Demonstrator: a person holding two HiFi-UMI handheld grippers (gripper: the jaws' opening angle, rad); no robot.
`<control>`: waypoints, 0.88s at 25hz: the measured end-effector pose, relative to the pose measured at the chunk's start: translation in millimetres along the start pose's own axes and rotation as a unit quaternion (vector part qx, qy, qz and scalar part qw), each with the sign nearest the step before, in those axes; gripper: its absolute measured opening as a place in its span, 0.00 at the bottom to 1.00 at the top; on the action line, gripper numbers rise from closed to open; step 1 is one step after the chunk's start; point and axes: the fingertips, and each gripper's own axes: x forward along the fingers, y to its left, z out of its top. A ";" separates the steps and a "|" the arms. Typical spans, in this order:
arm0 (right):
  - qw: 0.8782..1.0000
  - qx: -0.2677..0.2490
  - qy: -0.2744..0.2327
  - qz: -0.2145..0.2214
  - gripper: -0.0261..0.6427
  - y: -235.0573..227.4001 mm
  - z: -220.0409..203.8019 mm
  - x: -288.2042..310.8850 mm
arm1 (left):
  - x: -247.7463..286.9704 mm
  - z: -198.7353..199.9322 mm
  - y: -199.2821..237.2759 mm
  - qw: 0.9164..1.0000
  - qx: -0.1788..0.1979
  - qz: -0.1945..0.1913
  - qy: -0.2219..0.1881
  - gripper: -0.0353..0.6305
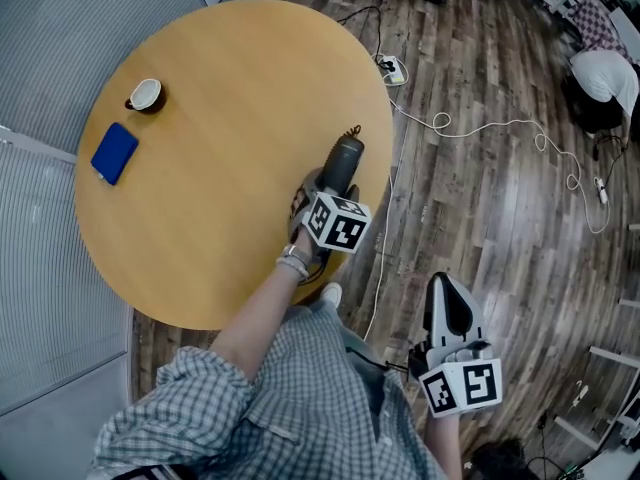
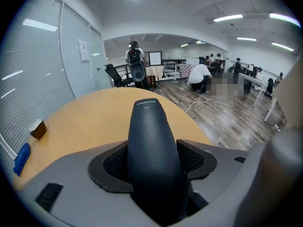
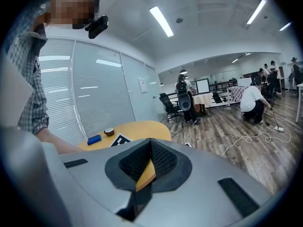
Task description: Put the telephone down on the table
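At the far left of the round tan wooden bench [image 1: 230, 88] lie a flat blue rectangular case [image 1: 115, 152] and a small white cup with a brown rim [image 1: 146, 94], well apart from the work. Further right, near the bench's right edge, the left tongs [image 1: 330, 183] are clamped on the dark grey, long plastic telephone handset [image 1: 345, 160]. In the left gripper view both mesh pads press its flanks [image 2: 150, 141]. Its long axis runs straight ahead out of the tongs, with bare benchtop beneath and in front. Setting it down likely means only lowering and letting go. Whether it touches the wood yet I cannot tell. The right tongs [image 1: 450, 313] hang beside the bench over the plank floor, tips together on nothing [image 3: 150, 162].
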 end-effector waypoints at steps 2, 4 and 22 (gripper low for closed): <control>1.000 -0.002 -0.001 0.003 0.05 3.4 2.2 0.8 | -2.6 1.2 0.4 1.000 0.000 -0.012 0.002 0.50; 1.000 -0.002 -0.001 0.005 0.05 5.9 3.5 1.3 | -6.3 3.1 0.7 1.000 0.000 -0.020 0.000 0.50; 0.999 -0.017 -0.016 0.049 0.05 44.8 12.1 20.0 | -56.0 -3.2 12.7 0.998 -0.027 -0.045 -0.031 0.54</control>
